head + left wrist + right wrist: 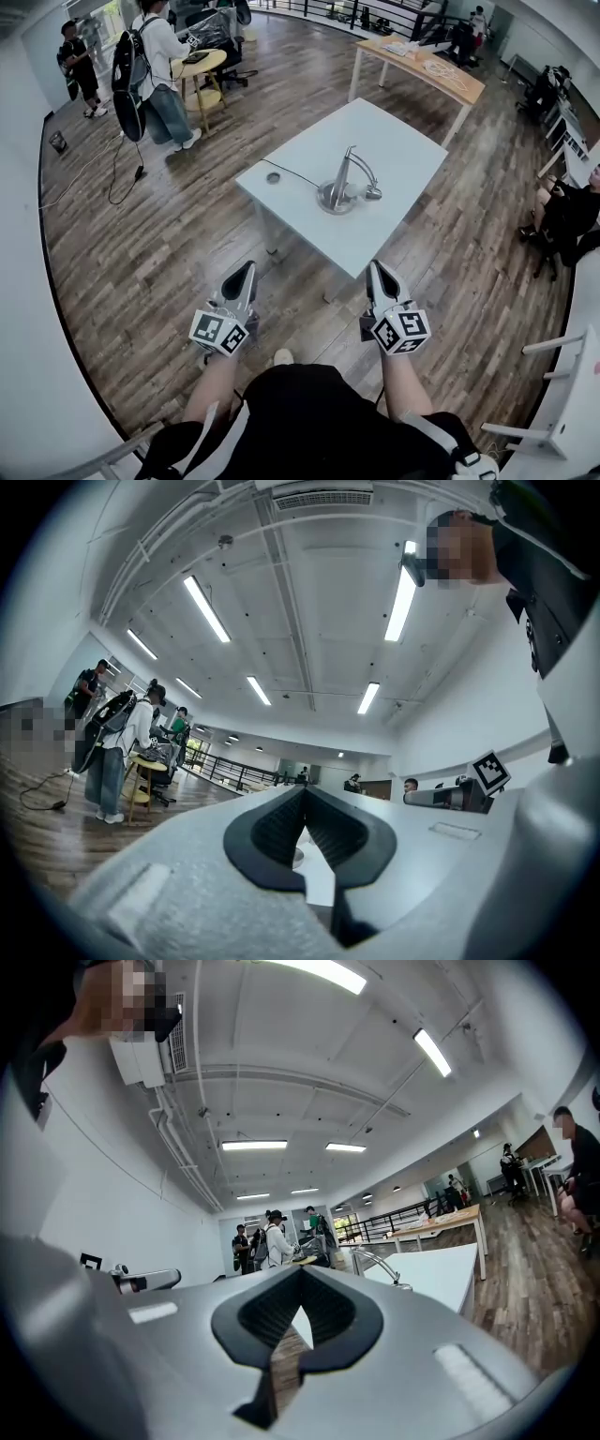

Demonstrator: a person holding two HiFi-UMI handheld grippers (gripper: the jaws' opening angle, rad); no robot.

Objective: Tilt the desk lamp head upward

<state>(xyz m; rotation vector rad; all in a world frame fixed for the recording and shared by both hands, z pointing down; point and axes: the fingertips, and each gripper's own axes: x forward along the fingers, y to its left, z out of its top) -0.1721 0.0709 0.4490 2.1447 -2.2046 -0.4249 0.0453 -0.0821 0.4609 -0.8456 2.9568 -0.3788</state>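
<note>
Head view: desk lamp (339, 186) stands mid-table (403, 155), far ahead and well apart from both grippers. Jaws of left gripper (248, 267) and right gripper (375, 267) are closed and empty. Approach step, I judge. Next move calls for reaching the lamp head (372, 193) and parting the jaws.

Right gripper (302, 1277): jaws shut, pads meeting tip to tip, nothing between them. It points about level across the room. Desk lamp (378, 1261) sits just right of the jaw tips in frame, on the white table (439, 1269). Curved arm is visible, head too small to read its tilt. Wood floor (534, 1269) to the right. Wooden table (437, 1222) and railing (375, 1227) further back. Group of people (272, 1241) standing far behind the tips. Ceiling strip lights (253, 1145) on.
</note>
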